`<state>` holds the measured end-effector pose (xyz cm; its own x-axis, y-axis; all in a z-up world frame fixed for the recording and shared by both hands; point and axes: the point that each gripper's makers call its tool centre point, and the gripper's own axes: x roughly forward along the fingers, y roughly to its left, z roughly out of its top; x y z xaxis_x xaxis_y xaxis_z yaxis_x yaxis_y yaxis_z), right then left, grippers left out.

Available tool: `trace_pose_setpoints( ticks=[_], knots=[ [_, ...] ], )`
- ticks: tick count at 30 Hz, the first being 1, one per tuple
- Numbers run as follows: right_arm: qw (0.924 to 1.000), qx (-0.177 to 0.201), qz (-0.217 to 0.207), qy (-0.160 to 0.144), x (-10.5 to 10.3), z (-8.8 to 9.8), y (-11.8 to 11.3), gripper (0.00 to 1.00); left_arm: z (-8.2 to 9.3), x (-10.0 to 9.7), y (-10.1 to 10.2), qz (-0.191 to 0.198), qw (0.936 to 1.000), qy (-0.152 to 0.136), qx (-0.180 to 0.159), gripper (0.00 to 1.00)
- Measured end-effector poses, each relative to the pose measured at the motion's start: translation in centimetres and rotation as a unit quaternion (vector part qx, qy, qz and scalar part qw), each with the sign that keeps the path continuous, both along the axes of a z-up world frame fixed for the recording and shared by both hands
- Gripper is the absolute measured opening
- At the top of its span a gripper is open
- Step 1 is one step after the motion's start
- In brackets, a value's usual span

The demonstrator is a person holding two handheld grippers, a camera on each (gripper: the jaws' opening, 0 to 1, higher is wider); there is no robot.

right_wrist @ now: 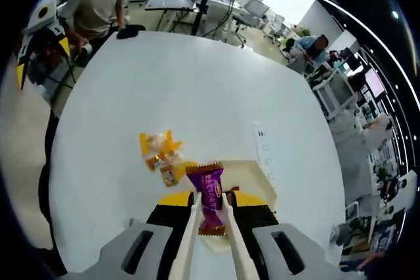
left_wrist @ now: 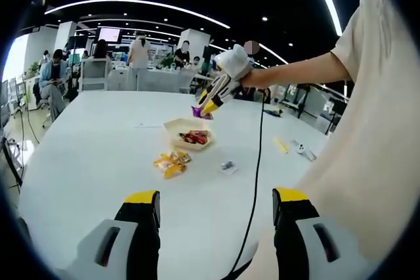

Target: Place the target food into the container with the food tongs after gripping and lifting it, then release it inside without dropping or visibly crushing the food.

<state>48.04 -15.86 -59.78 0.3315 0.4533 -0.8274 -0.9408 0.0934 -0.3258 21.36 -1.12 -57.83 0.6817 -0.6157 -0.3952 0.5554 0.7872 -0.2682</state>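
Purple snack point(right_wrist: 211, 196) sits pinched between the tongs point(right_wrist: 209, 237), which our right gripper point(right_wrist: 211, 227) clamps, directly over the container point(right_wrist: 252, 178). We hold it high, probably so it clears the rim before release. In the left gripper view, the left gripper point(left_wrist: 216, 204) hangs with jaws spread, holding nothing, well back from the table point(left_wrist: 85, 155). Yellow packets point(right_wrist: 162, 155) lie just beside the container at ten o'clock; bare tabletop surrounds it otherwise.

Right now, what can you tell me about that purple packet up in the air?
The small purple foil-looking snack packet, printed with pale lettering and crimped at its ends, is pinched lengthwise between the cream tongs held in the right gripper. It hangs above the shallow cream tray on the white table, touching nothing else.
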Motion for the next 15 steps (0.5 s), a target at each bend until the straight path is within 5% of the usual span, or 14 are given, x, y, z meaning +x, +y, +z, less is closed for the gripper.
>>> trace_pose_setpoints(
  ticks=[15],
  knots=[
    [0.9998,0.006,-0.018,-0.008,1.4,0.7,-0.9,0.22,-0.1,-0.3,-0.2,0.002,1.0,0.001,-0.001,0.7]
  ],
)
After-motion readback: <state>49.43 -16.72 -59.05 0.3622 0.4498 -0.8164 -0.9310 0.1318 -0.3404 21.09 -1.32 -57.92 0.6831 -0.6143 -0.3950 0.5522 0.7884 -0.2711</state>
